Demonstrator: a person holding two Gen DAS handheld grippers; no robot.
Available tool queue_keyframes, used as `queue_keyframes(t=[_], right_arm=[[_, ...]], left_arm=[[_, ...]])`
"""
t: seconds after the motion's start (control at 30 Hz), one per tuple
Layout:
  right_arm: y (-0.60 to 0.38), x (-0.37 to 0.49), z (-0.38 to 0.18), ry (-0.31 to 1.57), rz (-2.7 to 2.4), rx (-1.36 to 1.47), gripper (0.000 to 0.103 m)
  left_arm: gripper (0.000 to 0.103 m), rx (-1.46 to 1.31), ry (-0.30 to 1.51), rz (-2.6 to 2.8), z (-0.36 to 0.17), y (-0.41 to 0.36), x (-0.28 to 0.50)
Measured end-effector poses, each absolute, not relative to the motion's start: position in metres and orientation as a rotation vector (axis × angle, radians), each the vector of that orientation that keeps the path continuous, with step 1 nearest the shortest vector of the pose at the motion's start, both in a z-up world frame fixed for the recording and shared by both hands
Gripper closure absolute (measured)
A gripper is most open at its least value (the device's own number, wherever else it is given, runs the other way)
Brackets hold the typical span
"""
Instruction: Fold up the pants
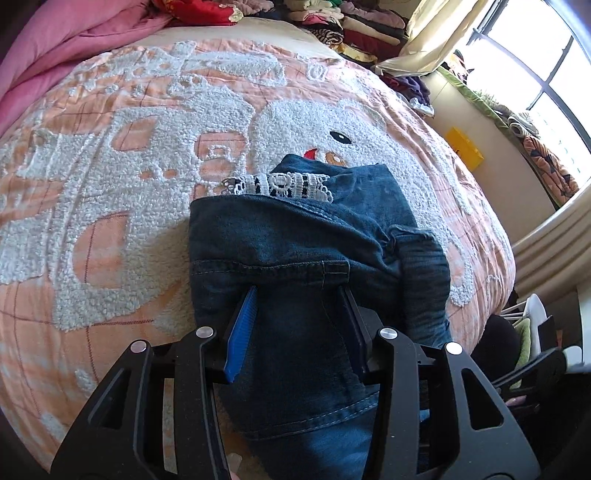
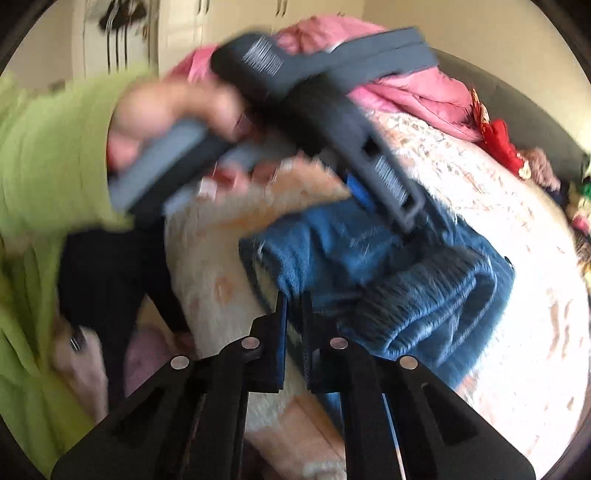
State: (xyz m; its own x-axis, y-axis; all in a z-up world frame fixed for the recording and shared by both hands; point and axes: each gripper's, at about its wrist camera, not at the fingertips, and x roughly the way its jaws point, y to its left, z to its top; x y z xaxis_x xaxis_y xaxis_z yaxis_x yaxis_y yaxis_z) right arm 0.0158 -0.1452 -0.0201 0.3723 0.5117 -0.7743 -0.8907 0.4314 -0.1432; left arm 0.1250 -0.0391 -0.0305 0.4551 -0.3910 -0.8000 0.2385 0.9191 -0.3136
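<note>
Blue denim pants (image 1: 295,236) lie bunched on the bed, with a white lace trim (image 1: 277,186) at the far fold. My left gripper (image 1: 299,295) straddles a thick wad of the denim, its jaws wide with the cloth between them. In the blurred right wrist view the pants (image 2: 388,266) lie ahead, the left gripper (image 2: 369,166) and the hand holding it reach over them. My right gripper (image 2: 293,297) has its jaws nearly together at the near edge of the denim; whether cloth is pinched is unclear.
The bed has a peach and white fluffy cover (image 1: 129,166). A pink quilt (image 1: 74,40) and stacked clothes (image 1: 351,26) lie at the far end. A window (image 1: 546,74) and a yellow box (image 1: 463,147) are on the right. A green sleeve (image 2: 48,166) is at left.
</note>
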Motion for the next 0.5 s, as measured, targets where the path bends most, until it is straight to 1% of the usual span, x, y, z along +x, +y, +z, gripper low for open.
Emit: queue_keyframes(t=[0.03, 0.07, 0.13, 0.2, 0.23, 0.33, 0.4, 0.5], right_arm=[[-0.144, 0.014, -0.026, 0.727, 0.963, -0.63, 0.096], [-0.145, 0.014, -0.032, 0.737, 0.953, -0.62, 0.093], [-0.145, 0.016, -0.036, 0.746, 0.941, -0.578, 0.091], [-0.144, 0.015, -0.037, 0.749, 0.937, -0.559, 0.087], [-0.144, 0.014, -0.035, 0.746, 0.934, -0.557, 0.087], [-0.149, 0.006, -0.026, 0.737, 0.928, -0.505, 0.08], [-0.154, 0.005, -0.019, 0.727, 0.917, -0.476, 0.072], [-0.164, 0.001, -0.01, 0.722, 0.889, -0.445, 0.069]], left_arm=[[0.067, -0.167, 1.027, -0.389, -0.031, -0.039, 0.125], [0.067, -0.171, 1.025, -0.388, -0.031, -0.04, 0.124], [0.066, -0.173, 1.02, -0.383, -0.03, -0.04, 0.123], [0.065, -0.164, 1.012, -0.379, -0.029, -0.041, 0.12], [0.061, -0.164, 1.007, -0.379, -0.028, -0.041, 0.119], [0.055, -0.155, 0.995, -0.373, -0.026, -0.042, 0.115], [0.051, -0.147, 0.986, -0.368, -0.024, -0.044, 0.112], [0.049, -0.134, 0.97, -0.367, -0.02, -0.047, 0.107]])
